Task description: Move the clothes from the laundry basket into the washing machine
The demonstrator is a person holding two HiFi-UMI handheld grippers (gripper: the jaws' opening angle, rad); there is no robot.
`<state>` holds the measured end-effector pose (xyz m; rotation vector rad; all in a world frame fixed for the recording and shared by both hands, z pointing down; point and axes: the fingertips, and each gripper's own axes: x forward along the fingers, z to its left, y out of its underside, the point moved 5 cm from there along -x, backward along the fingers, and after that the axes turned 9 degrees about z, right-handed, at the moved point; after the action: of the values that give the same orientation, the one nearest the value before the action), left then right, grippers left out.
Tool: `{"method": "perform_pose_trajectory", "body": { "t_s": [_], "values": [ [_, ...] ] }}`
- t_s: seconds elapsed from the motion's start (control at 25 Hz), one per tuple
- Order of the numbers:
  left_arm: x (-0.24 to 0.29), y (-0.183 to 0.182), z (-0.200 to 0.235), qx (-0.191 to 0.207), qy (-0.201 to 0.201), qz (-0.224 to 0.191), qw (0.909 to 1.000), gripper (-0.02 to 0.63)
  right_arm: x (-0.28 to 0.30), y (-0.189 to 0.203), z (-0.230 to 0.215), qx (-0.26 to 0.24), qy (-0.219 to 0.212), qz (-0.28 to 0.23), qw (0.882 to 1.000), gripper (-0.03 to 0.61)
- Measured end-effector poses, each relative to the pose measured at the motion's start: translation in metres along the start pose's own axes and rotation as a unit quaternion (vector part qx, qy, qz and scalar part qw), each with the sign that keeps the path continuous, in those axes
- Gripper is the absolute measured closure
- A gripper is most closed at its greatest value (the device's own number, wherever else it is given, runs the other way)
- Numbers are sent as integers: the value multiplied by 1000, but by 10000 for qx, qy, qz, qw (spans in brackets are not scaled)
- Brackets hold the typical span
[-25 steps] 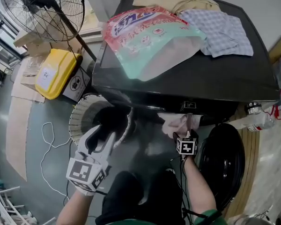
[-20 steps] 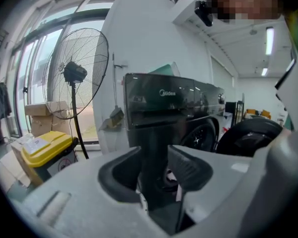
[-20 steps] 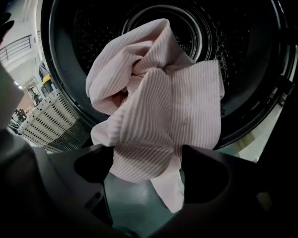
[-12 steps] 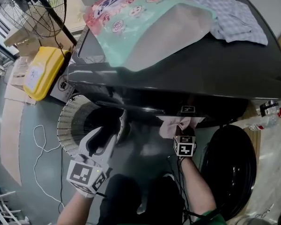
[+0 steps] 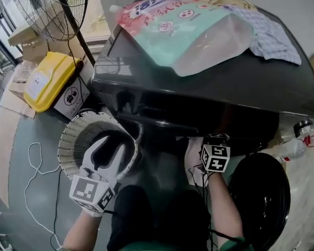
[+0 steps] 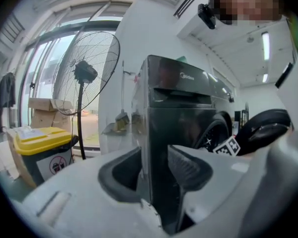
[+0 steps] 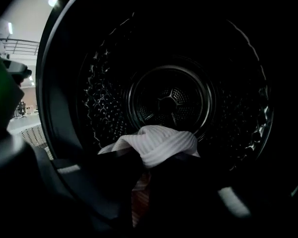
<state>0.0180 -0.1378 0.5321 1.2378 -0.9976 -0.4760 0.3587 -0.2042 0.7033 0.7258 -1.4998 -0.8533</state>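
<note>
My left gripper hangs open and empty over the round white ribbed laundry basket, whose inside is dark; in the left gripper view its jaws stand apart with nothing between them. My right gripper faces the open drum of the black washing machine. Its jaws have just been closing and are now shut on a pale striped cloth that bulges over their tips. In the head view the cloth hangs beside the right marker cube.
The washer's round door stands open at the right. On the washer's top lie a detergent bag and folded cloths. A yellow bin, a standing fan and a floor cable are at the left.
The left gripper has sunk toward the basket. The right gripper has closed and shifted at the washer's opening, and the pale cloth now hangs beside its cube instead of ahead of it.
</note>
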Motion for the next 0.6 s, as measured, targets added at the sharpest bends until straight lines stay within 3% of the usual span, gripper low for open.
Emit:
{"method": "perform_pose_trajectory", "body": {
  "t_s": [0.16, 0.24, 0.36, 0.52, 0.6],
  "values": [
    [-1, 13, 13, 35, -182, -215, 9996, 448, 30, 13, -10, -137, 33, 403, 9991, 557],
    [-5, 16, 19, 71, -252, -336, 9991, 448, 42, 23, -10, -203, -46, 811, 9965, 473],
    [-10, 21, 34, 55, -339, -446, 9984, 448, 48, 31, -1, -356, -140, 1134, 9928, 400],
    [-10, 27, 46, 24, -398, -536, 9978, 448, 26, 30, 8, -423, -154, 994, 9940, 299],
    [-8, 28, 47, -10, -377, -584, 9976, 448, 7, 29, 10, -295, -208, 830, 9959, 281]
  ]
}}
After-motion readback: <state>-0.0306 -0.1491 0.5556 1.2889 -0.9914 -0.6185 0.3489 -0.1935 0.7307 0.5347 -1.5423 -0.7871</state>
